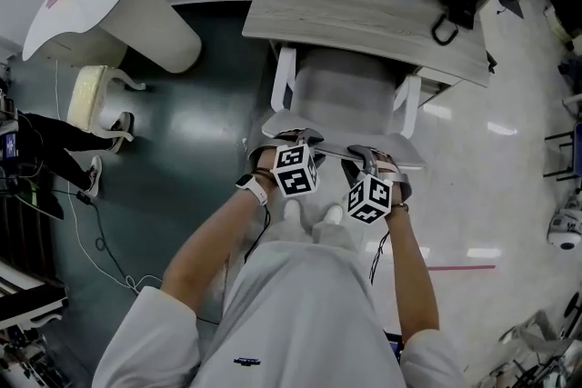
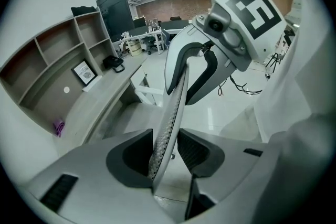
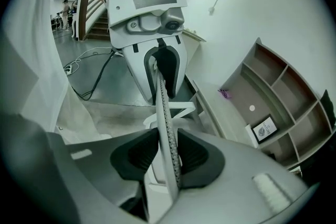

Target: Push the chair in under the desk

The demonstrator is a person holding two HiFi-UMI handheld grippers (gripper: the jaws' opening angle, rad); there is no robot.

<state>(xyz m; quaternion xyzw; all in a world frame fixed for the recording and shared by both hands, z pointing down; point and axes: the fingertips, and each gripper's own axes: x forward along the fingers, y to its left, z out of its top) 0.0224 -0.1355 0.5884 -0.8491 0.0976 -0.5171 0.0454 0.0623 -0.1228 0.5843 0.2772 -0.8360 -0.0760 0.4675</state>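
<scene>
Head view: right gripper (image 1: 362, 157) clamps chair (image 1: 344, 95) (backrest (image 1: 329, 144)).

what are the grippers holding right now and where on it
Right gripper clamps the chair backrest by its top edge. Left gripper straddles the same edge, but a gap shows at one pad, so it isn't gripping.

wear: white short-sleeved shirt (image 1: 282, 304) | left wrist: white-strapped watch (image 1: 254, 188) | cables (image 1: 376, 255): thin, black
</scene>
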